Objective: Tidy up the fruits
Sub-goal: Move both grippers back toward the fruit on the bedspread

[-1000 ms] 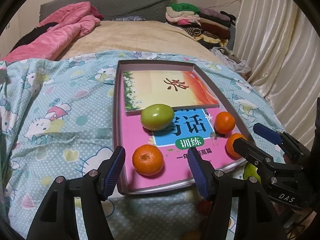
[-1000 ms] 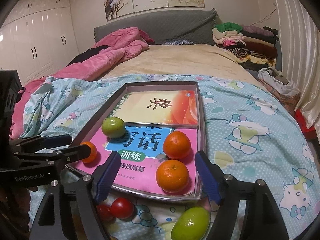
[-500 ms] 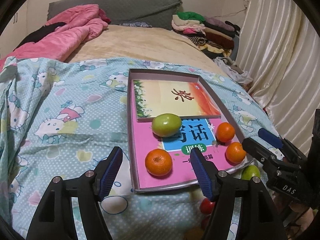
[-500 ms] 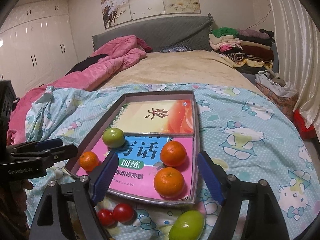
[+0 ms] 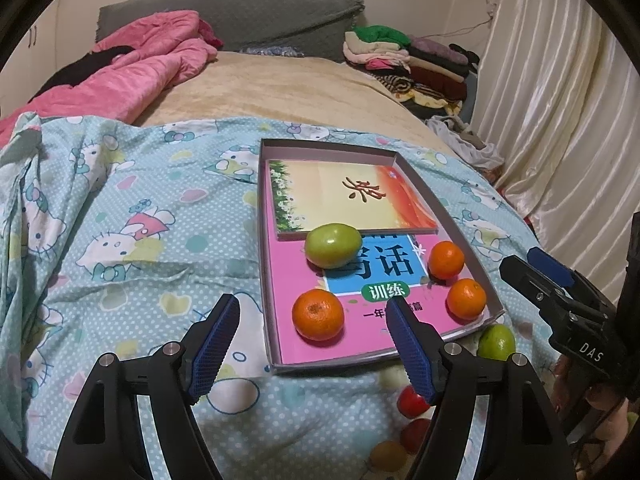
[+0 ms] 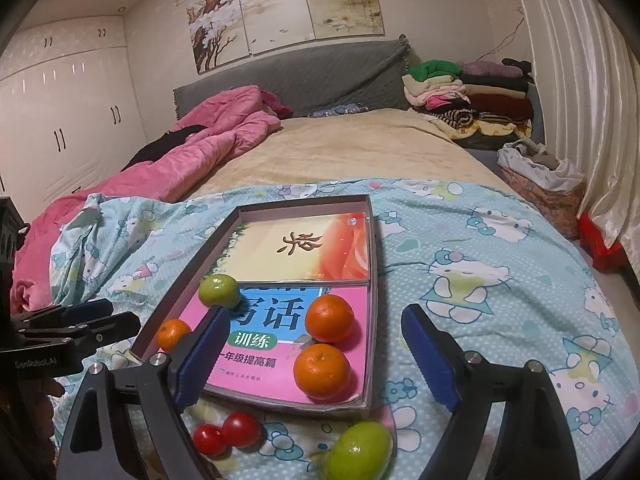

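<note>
Here, a shallow grey box [image 5: 448,220] lies on a blue cartoon-cat bedsheet [image 5: 140,240], holding two books. The far one, a yellow and orange book [image 5: 348,196], shows a single dark brush character that cannot be made out with certainty. The near one, a pink book [image 6: 288,336], reads "话" in big letters on its blue panel, "训练" in a green oval, and "一年级提高篇" below.

In the left view, a green fruit [image 5: 333,245] sits near the box's middle at the edge of the yellow book, one orange [image 5: 318,314] lies at about 7 o'clock of it, and two smaller-looking oranges [image 5: 446,259] sit touching or nearly so at the box's 4 o'clock corner.

Outside the box, just beyond its near rim in the right view, lie two red tomatoes [image 6: 228,432] touching each other and a second green fruit [image 6: 360,450] at 5 o'clock.

The left gripper [image 5: 312,340] hangs spread wide, empty, over the box's near left corner. The right gripper [image 6: 316,356] is likewise spread and empty; its housing reads "DAS" in the left view, and the left one's reads "GenRobot.AI" in the right view.
</note>
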The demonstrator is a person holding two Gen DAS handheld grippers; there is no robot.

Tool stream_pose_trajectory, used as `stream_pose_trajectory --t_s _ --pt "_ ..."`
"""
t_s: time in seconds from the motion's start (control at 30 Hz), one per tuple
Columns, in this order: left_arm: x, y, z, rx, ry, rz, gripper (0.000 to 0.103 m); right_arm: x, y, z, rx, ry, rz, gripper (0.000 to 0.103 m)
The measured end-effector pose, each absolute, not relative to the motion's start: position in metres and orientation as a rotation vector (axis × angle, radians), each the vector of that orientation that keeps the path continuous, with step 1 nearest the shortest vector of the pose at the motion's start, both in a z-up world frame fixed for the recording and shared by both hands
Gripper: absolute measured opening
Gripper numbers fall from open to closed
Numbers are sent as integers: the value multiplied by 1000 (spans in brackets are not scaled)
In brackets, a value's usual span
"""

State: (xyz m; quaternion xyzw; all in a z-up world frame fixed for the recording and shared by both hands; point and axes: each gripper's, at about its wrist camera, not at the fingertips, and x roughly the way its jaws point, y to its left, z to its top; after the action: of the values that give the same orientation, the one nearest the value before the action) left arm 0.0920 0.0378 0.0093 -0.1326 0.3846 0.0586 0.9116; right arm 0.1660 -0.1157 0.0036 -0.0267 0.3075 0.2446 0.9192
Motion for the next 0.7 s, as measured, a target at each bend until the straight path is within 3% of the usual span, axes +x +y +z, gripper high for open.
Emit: stream_pose_trajectory --t_s 0.7 --pt "68 28 11 -277 841 91 77 135 -121 7 -49 669 516 88"
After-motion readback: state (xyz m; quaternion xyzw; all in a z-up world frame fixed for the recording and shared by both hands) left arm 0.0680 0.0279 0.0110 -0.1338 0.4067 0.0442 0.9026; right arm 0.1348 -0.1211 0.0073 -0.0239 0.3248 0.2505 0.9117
